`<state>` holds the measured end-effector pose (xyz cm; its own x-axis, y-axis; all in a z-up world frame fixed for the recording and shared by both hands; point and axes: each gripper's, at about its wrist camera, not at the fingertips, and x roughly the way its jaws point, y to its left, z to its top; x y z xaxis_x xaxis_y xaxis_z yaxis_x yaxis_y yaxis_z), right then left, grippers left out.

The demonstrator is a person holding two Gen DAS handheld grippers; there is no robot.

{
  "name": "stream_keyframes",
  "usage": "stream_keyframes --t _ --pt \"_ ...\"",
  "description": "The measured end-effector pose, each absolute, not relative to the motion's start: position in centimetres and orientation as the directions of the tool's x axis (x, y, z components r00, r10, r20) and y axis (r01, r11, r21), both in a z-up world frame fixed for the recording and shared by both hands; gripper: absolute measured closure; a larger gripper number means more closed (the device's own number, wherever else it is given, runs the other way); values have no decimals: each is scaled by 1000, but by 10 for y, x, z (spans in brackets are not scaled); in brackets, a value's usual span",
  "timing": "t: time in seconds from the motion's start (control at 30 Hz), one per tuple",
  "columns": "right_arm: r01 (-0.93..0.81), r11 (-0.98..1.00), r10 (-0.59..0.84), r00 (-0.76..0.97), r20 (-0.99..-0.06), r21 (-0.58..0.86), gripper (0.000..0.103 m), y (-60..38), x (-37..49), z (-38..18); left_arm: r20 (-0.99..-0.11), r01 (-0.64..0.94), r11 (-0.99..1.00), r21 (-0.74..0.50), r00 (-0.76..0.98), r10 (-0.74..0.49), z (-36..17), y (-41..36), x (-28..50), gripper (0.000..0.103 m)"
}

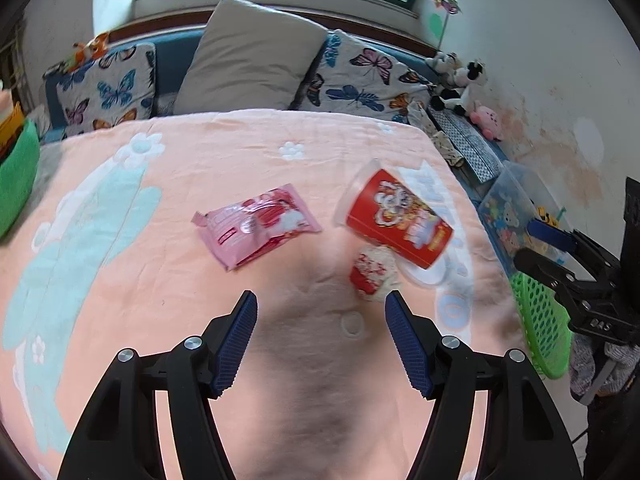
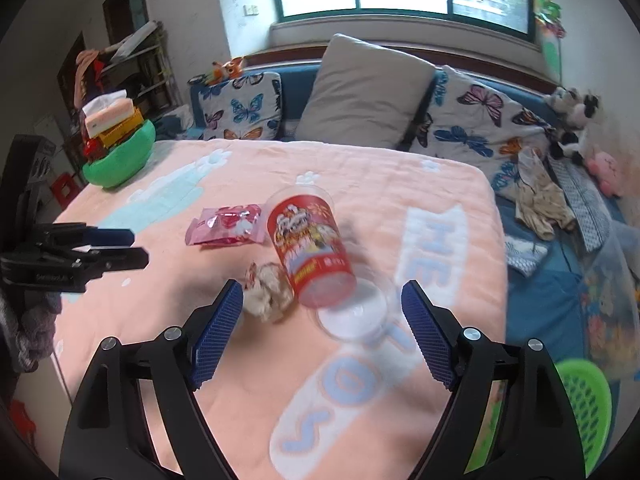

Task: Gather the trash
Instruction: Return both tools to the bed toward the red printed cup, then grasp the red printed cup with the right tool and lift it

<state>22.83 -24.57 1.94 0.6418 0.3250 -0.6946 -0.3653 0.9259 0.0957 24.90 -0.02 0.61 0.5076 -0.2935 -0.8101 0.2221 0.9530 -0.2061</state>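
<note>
Left gripper (image 1: 320, 304) and right gripper (image 2: 322, 294) both gaped, empty, above the blanket (image 1: 280, 380). Red cup (image 1: 396, 220), crumpled wrapper (image 1: 374, 270) and pink packet (image 1: 256, 226) lay mid-bed; green basket (image 1: 542, 328) sat past the right edge.

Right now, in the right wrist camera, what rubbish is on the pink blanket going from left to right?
Pink snack packet → crumpled wrapper ball → red cup lying on its side.
</note>
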Motion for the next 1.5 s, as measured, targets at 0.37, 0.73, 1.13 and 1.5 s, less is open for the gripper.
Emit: stream_keyframes --t 0.37,0.73,1.13,1.5 --pt "-457 888 333 571 -750 47 19 -196 295 -15 -822 192 951 -241 481 -305 -19 18 267 39" --pt "-487 873 282 528 -801 -14 19 -172 337 -48 -838 164 951 -260 451 -307 -41 29 281 39" --pt "-481 877 282 495 -822 11 28 -172 346 -62 -844 172 948 -269 432 -318 -52 24 285 39" --pt "-432 898 325 530 -783 81 29 -195 327 -43 -842 218 940 -261 426 -332 -52 2 282 34"
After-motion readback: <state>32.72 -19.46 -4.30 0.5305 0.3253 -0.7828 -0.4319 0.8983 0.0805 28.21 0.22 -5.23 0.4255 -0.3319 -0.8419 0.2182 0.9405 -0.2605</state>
